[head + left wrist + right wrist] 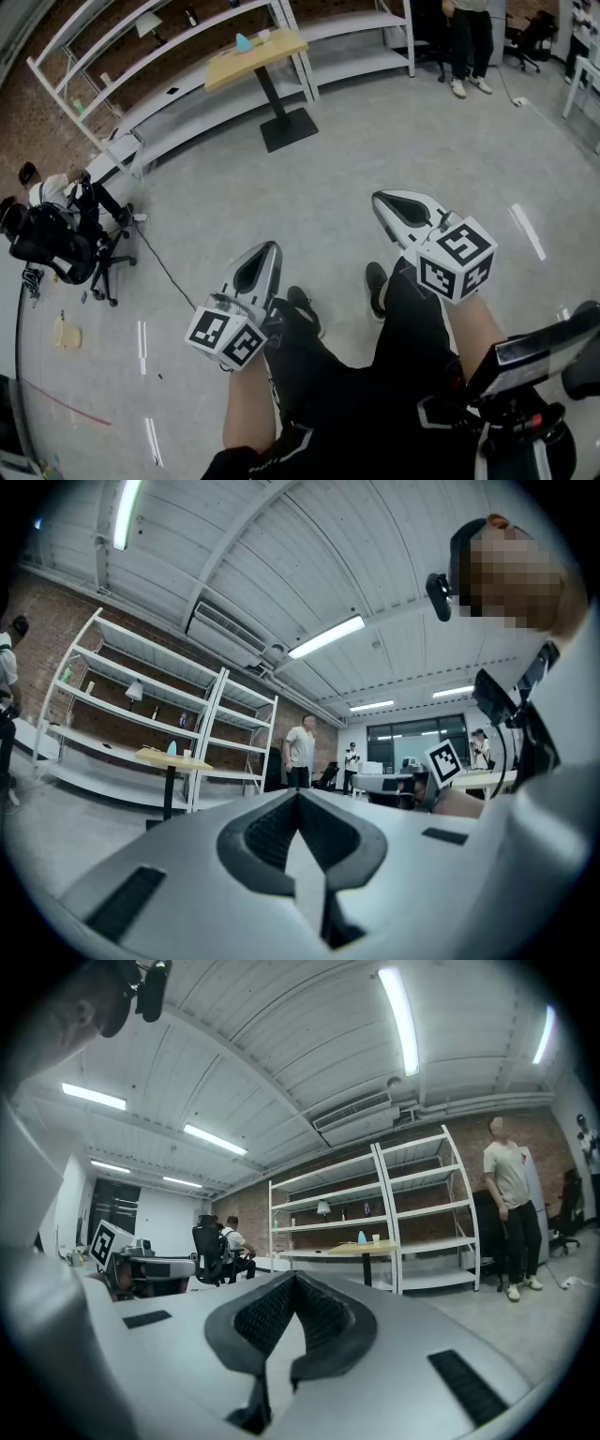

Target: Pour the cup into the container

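- Black-trousered legs [412, 319] and black shoes [376, 286] of the person holding the grippers fill the bottom of the head view. They are on the grey floor [375, 141], well short of the light wooden tabletop [272, 56] on its black pedestal foot.
- The grey left gripper [270, 246], with its marker cube, is held above the legs and points toward that tabletop from well away. In the left gripper view [298, 797] its fingers meet at the tips, closed on each other with nothing between them.
- The grey right gripper [378, 197] is held beside it, equally far from the tabletop. Its fingers are pressed together and empty too [295, 1281].
- A small light-blue vessel [243, 42] [172, 748] [361, 1237] and a small white cup [264, 35] [186, 753] [376, 1238] stand near each other on the tabletop, on the side next to the shelving. Neither gripper is near them.
- White metal shelving [187, 37] runs just behind the tabletop.
- A standing person in a light top and dark trousers [469, 42] [300, 752] [509, 1194] is to the right of the tabletop, past the shelving's end.
- A black office chair [66, 253] [204, 1246] stands well to the left of the tabletop, with someone in a white top seated at it.
- A thin black cable [169, 272] trails over the floor from the chair's side, away from the tabletop.
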A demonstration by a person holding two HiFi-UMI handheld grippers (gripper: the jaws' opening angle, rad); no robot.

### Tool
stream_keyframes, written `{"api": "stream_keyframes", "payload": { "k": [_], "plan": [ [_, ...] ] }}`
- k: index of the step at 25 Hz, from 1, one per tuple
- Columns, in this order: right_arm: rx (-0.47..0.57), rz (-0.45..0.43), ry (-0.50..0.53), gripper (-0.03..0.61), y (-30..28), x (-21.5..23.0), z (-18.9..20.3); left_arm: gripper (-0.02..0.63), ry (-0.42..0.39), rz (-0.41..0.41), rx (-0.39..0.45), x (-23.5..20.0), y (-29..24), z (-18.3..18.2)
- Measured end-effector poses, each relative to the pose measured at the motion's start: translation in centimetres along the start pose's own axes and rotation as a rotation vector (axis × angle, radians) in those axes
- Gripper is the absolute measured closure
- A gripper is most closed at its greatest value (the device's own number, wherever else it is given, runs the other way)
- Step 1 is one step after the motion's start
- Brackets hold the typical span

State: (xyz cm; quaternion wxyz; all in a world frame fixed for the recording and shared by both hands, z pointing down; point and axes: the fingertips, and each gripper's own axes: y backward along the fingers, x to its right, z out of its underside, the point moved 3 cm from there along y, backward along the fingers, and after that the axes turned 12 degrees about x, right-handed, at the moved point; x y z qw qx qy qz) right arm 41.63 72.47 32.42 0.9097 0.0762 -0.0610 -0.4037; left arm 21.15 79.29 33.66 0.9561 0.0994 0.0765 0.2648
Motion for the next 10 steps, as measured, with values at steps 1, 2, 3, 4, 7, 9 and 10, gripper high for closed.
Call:
{"api": "stream_keyframes", "payload": {
  "k": [1, 2, 3, 4, 7, 9, 10],
  "plan": [
    [0.0, -0.001, 0.001, 0.578, 0.03, 0.02, -0.05, 0.614, 0.0, -0.001, 0.0, 0.1, -0.09, -0.08],
    [-0.001, -0.002, 0.003, 0.578, 0.03, 0.02, -0.06, 0.614, -0.001, -0.001, 0.001, 0.13, -0.14, -0.13],
    [0.0, -0.002, 0.004, 0.578, -0.01, -0.01, -0.03, 0.614, -0.002, -0.001, 0.001, 0.11, -0.13, -0.14],
    [0.0, -0.003, 0.003, 0.578, -0.05, -0.06, 0.03, 0.614, -0.003, -0.001, 0.001, 0.06, -0.07, -0.13],
    [0.0, -0.002, 0.003, 0.578, -0.01, -0.01, 0.25, 0.614, -0.003, -0.001, 0.004, 0.01, -0.04, 0.08],
    [0.0, -0.001, 0.006, 0.578, 0.03, 0.14, 0.37, 0.614, -0.002, -0.001, 0.008, 0.0, -0.13, 0.24],
    [0.0, 0.0, 0.007, 0.578, 0.05, 0.21, 0.42, 0.614, -0.002, -0.001, 0.009, -0.02, -0.16, 0.32]
  ]
}}
